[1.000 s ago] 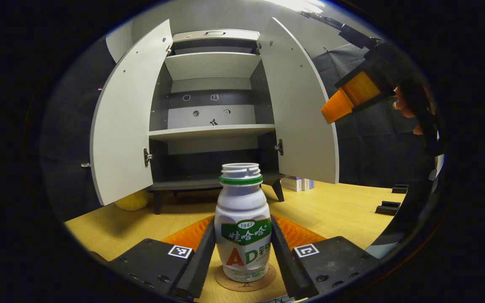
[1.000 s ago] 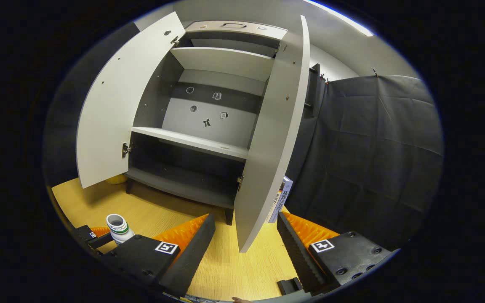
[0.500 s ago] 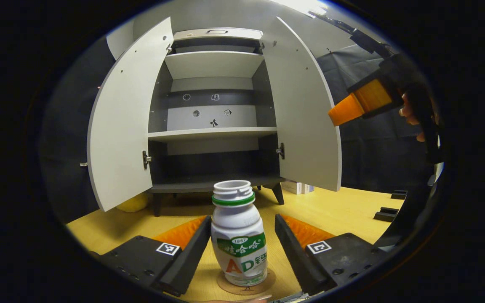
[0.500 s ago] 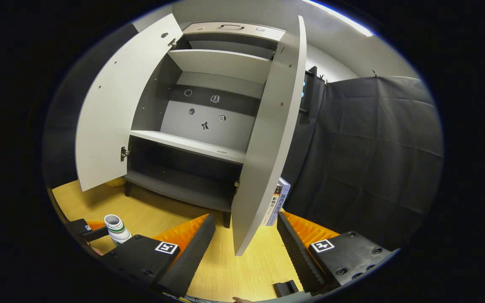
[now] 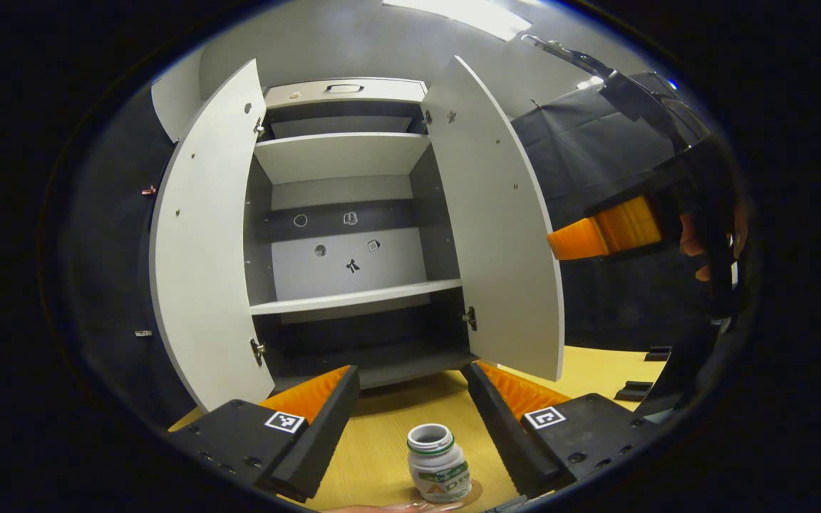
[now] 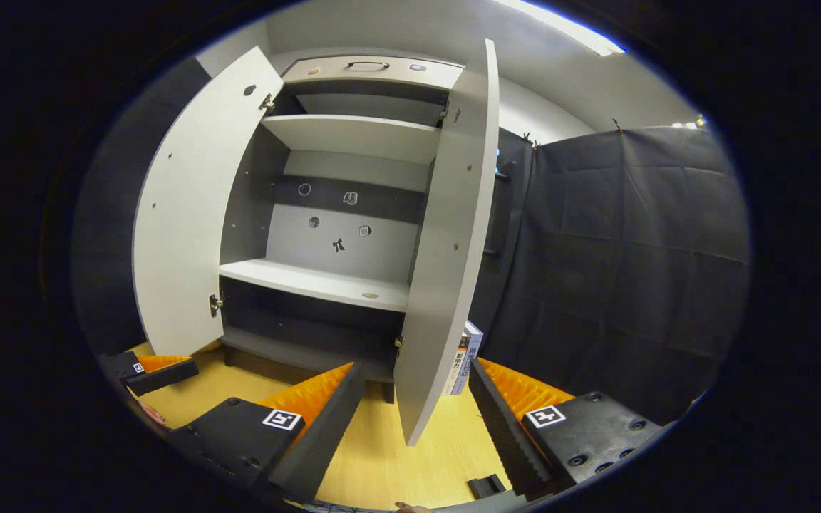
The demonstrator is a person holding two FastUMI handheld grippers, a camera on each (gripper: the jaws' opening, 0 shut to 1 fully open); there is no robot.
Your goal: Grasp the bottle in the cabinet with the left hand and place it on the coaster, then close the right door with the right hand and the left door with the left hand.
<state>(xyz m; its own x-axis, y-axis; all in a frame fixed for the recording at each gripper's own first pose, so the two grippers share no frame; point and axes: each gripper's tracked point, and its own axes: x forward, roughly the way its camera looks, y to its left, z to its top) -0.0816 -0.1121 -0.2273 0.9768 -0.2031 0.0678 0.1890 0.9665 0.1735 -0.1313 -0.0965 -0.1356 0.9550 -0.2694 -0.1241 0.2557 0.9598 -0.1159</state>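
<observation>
The bottle point(image 5: 439, 463) is seen standing upright on the coaster point(image 5: 480, 490), of which only a thin edge is visible at the bottle's base, on the wooden table point(image 5: 382, 456) in front of the cabinet point(image 5: 343, 242). The left gripper point(image 5: 410, 399) is held above and apart from the bottle, its jaws spread wide with nothing between them; the placing step is therefore judged complete. The bottle's mouth is uncapped, and its contents cannot be made out. In the right gripper view, the right gripper point(image 6: 417, 399) is likewise held with its jaws parted and empty, and the lower edge of the right door point(image 6: 446, 249) is framed between the two fingers, apparently without contact; this position is judged to be a preparation for pushing that door shut. The same gripper is visible in the left gripper view as a finger point(image 5: 599, 231) just beside the outer face of the right door, held by a hand point(image 5: 695, 246). The left door point(image 5: 200, 242) is swung fully outward. The cabinet shelves are seen to be bare apart from small stickers on the back panel point(image 5: 339, 246). A book point(image 6: 464, 356) is stood upright behind the right door, beside the cabinet.
</observation>
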